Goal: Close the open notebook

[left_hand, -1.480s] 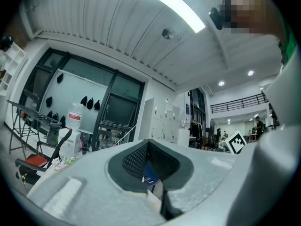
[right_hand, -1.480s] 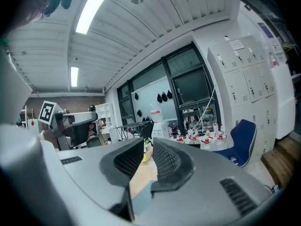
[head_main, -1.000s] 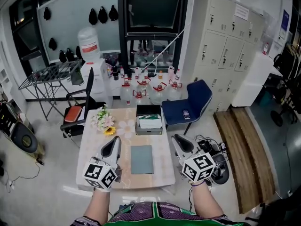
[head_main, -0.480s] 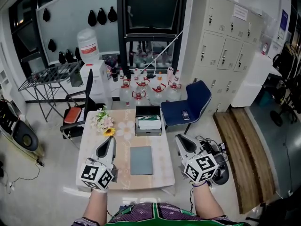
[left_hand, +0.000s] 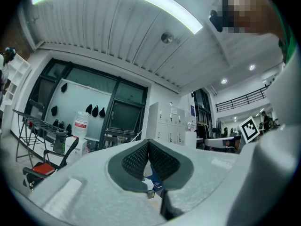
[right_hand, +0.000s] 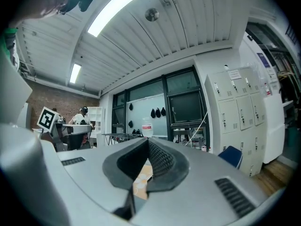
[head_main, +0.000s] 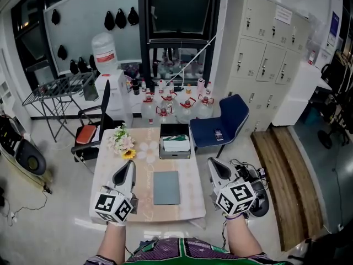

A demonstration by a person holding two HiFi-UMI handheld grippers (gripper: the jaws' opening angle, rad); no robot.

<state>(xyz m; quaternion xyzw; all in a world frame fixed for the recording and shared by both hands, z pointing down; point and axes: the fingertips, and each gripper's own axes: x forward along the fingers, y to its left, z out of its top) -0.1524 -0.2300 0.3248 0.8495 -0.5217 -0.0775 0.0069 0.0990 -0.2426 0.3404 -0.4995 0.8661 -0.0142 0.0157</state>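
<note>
Your notebook [head_main: 166, 187] lying closed mid-tabletop [head_main: 190, 175] toward the near edge, left hand-held gripper [head_main: 132, 163] pinched together empty over the left edge, right hand-held gripper [head_main: 212, 162] jaws just closing on nothing beyond the right edge

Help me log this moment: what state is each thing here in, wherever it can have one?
notebook: closed, flat on the table.
left gripper: jaws shut, nothing between them.
right gripper: jaws have just closed; shut, nothing between them.
box: open on top, white contents inside.
locker doors: shut.
screen: dark.
</note>
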